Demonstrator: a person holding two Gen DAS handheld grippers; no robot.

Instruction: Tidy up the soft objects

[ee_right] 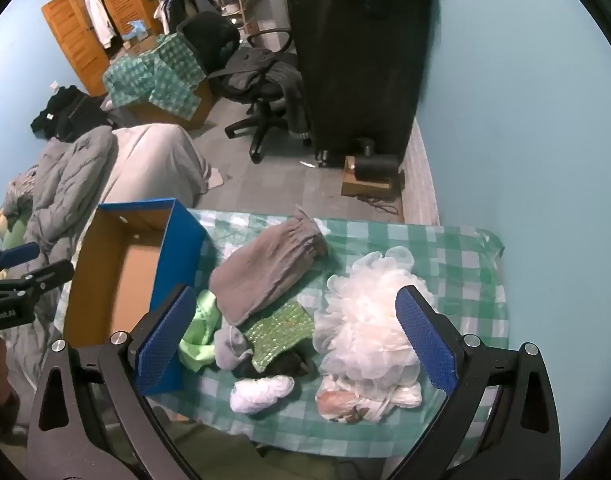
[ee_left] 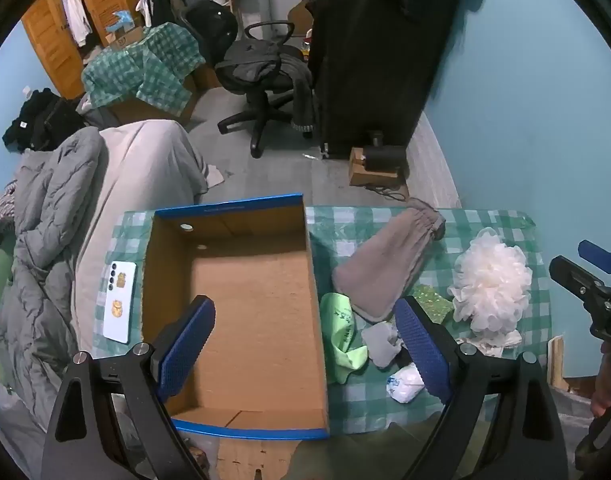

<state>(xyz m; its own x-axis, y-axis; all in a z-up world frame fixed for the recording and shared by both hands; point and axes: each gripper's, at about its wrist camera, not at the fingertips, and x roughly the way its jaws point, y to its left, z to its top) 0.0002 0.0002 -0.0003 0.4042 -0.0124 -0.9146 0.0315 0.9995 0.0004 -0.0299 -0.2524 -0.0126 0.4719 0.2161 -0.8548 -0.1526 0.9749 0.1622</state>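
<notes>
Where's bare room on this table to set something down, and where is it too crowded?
The box is bare inside. Bare cloth runs along the wall side beyond the pouf. A narrow strip holds only the phone, left of the box. Crowded: between box and pouf, where the grey cloth, green rag and sponge pile up.

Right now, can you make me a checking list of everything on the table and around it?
Surface: green checked tablecloth, wrinkled.
Job's things: cardboard box empty; beside it lie a grey cloth pouch, white bath pouf, light green cloth, sparkly green sponge, small grey sock, white bundle.
Clutter: white phone left of the box.
Grippers: left gripper and right gripper open, holding nothing.
Cables: a dark cable on the floor by the wall.
Surroundings: office chair, grey bedding.
</notes>
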